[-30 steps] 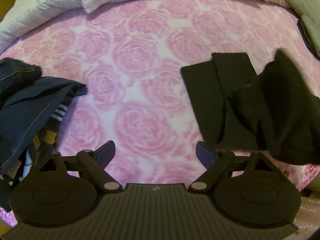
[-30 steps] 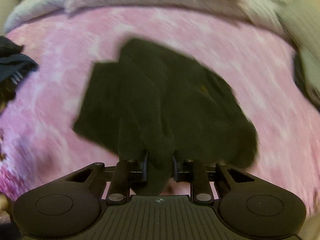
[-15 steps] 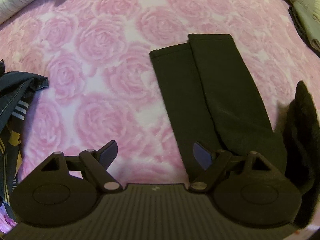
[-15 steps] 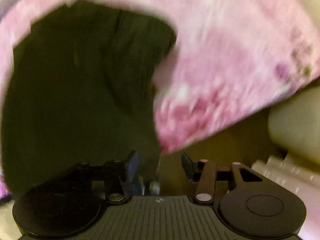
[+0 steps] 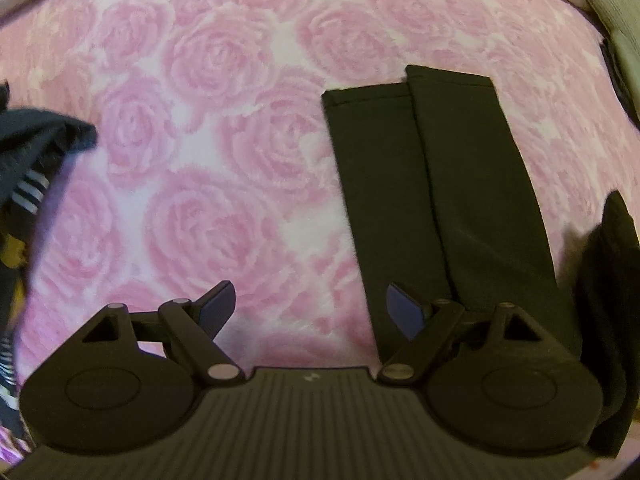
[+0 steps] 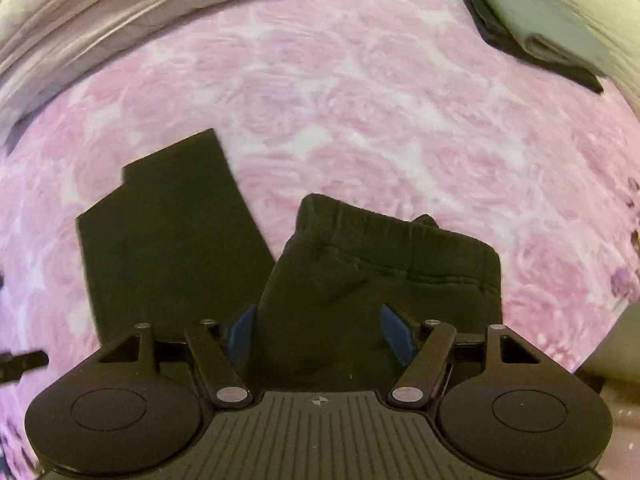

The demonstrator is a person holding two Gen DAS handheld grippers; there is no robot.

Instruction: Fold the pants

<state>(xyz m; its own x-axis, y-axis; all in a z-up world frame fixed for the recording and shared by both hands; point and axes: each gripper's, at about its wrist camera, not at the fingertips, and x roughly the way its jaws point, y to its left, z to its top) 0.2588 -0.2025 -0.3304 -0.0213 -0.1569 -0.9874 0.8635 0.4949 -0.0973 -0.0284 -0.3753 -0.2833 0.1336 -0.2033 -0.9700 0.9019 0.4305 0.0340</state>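
A bed with a pink rose-patterned blanket (image 5: 224, 128) carries black pants (image 5: 440, 200) with legs laid flat side by side, a heap of dark clothes (image 5: 36, 152) at its left edge, and pale bedding (image 6: 120, 12) along the far side.

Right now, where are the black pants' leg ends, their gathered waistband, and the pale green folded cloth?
Black pants' leg ends (image 5: 408, 96): left wrist view, on the hem edges.
Gathered waistband (image 6: 400, 236): right wrist view, on the elastic band.
Pale green folded cloth (image 6: 536, 20): right wrist view, on its top surface.
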